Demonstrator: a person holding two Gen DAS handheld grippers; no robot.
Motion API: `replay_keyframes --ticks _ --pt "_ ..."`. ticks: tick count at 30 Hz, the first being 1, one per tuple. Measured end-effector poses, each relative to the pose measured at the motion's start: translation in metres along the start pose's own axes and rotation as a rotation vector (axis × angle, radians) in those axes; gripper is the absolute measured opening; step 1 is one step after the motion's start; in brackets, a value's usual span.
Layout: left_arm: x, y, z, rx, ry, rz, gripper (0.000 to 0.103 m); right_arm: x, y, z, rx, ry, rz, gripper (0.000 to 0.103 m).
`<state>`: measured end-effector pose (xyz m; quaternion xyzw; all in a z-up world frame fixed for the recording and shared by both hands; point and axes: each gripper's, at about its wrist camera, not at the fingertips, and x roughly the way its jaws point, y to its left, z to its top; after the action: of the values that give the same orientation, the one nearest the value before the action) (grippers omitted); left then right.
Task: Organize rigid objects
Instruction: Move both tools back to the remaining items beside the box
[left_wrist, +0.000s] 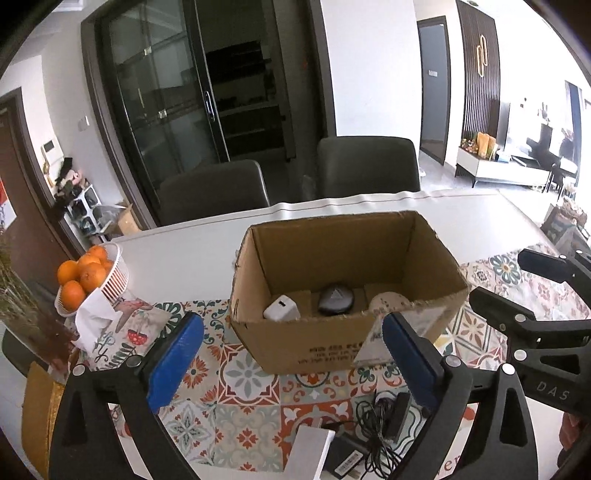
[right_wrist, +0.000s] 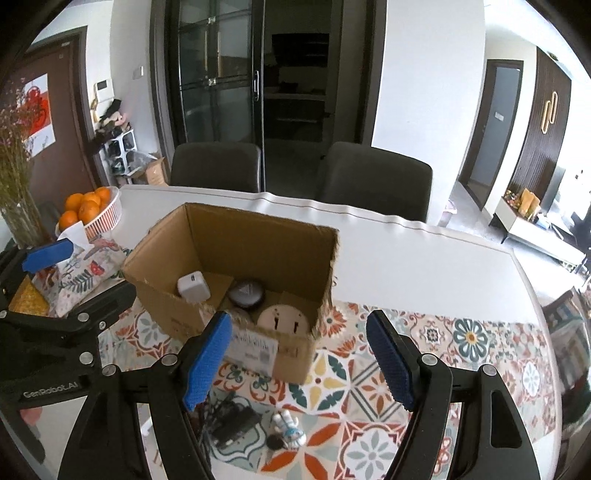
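An open cardboard box stands on the patterned table mat. Inside lie a white charger, a black round device and a beige round disc. My left gripper is open and empty, held in front of the box. My right gripper is open and empty, near the box's right front corner. On the mat near me lie a black adapter with tangled cable, a white block and a small astronaut keychain figure.
A white basket of oranges and a floral tissue box stand at the left. A vase of dried flowers is at the far left. Two dark chairs stand behind the table.
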<state>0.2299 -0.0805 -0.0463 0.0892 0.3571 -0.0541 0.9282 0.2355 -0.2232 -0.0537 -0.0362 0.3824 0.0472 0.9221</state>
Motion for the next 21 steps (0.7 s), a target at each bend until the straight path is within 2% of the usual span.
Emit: replay_keyframes --ticks 9,21 --pt "0.0 -0.016 -0.034 0.011 0.055 -0.014 0.099 -0.002 -0.007 -0.037 0.03 0.018 0.02 0.075" --pt "0.02 -0.037 -0.075 0.034 0.164 -0.025 0.099 0.018 -0.01 -0.082 0.046 0.124 0.064 0.075"
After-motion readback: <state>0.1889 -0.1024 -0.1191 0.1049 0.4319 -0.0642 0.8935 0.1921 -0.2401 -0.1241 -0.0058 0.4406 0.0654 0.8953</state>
